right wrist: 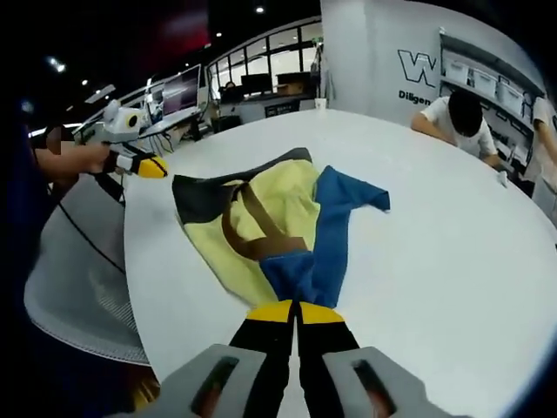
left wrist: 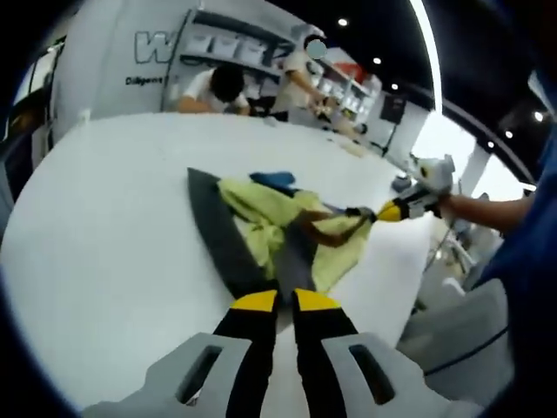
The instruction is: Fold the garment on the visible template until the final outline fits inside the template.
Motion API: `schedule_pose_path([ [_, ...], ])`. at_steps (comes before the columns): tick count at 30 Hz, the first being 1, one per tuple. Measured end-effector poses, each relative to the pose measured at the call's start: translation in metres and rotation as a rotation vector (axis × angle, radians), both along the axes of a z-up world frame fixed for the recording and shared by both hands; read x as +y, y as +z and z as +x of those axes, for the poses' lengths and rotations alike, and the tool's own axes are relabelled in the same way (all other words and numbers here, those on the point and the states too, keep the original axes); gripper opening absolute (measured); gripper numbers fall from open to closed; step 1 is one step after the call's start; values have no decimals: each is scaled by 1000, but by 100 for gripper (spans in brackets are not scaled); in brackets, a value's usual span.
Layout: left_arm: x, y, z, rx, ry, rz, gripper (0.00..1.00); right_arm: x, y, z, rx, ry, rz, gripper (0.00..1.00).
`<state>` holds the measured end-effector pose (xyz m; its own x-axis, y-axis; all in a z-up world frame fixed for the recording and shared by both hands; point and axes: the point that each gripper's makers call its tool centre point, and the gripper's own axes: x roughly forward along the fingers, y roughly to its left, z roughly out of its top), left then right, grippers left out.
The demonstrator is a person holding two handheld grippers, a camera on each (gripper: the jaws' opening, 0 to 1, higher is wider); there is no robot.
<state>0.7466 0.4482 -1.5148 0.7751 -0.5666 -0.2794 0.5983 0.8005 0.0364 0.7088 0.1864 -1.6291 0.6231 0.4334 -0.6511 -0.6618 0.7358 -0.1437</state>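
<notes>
A yellow garment (right wrist: 274,200) with a blue part (right wrist: 335,226) and brown bands lies crumpled over a dark grey template (right wrist: 198,196) on the white table (right wrist: 435,261). My right gripper (right wrist: 294,311) is shut on the garment's blue edge at the near side; it also enters the left gripper view from the right, as the right gripper (left wrist: 364,212) pinching the cloth. My left gripper (left wrist: 285,300) has its jaws close together at the near corner of the template (left wrist: 222,235), beside the garment (left wrist: 261,213). The left gripper (right wrist: 158,167) is held just off the table's edge near the template's corner.
Two people (left wrist: 218,87) lean over the table's far side, in front of shelves. A white mesh chair (right wrist: 78,287) stands beside the table edge. A person's arm (left wrist: 479,213) holds the right gripper. White tabletop extends to the left (left wrist: 104,218).
</notes>
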Motion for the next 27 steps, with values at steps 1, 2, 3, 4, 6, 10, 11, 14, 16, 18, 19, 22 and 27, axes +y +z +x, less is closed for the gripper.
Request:
schedule_pose_path([
  [1,1,-1,-4,3,3,-2,17,1,0,-1,-1,1,0,0],
  [2,5,-5,-17,18,12,-6,17,1,0,-3,-2,2,0,0],
  [3,8,-9,-24,27,15,0,17,3,-1,-5,-2,4,0,0],
  [4,11,-13,-31,36,18,5,18,4,-1,-8,-2,5,0,0],
  [6,18,-23,-46,59,18,29,19,6,-2,-12,0,7,3,0],
  [10,20,-37,-70,122,6,36,21,10,-6,-19,7,12,6,1],
  [11,19,-39,-75,146,0,32,21,11,-6,-20,9,12,9,3],
  [14,20,-46,-80,178,-11,36,22,11,-6,-22,8,13,12,10],
  [16,20,-48,-81,179,-14,43,23,12,-5,-23,8,13,13,12],
  [18,25,-60,-85,219,-25,48,23,13,-5,-27,14,13,26,11],
  [19,26,-67,-88,262,-30,44,23,13,-5,-28,16,14,29,11],
  [22,32,-82,-88,328,-36,32,23,13,-4,-30,44,11,70,13],
  [27,34,-100,-97,476,-44,-4,23,14,-7,-35,126,36,119,14],
])
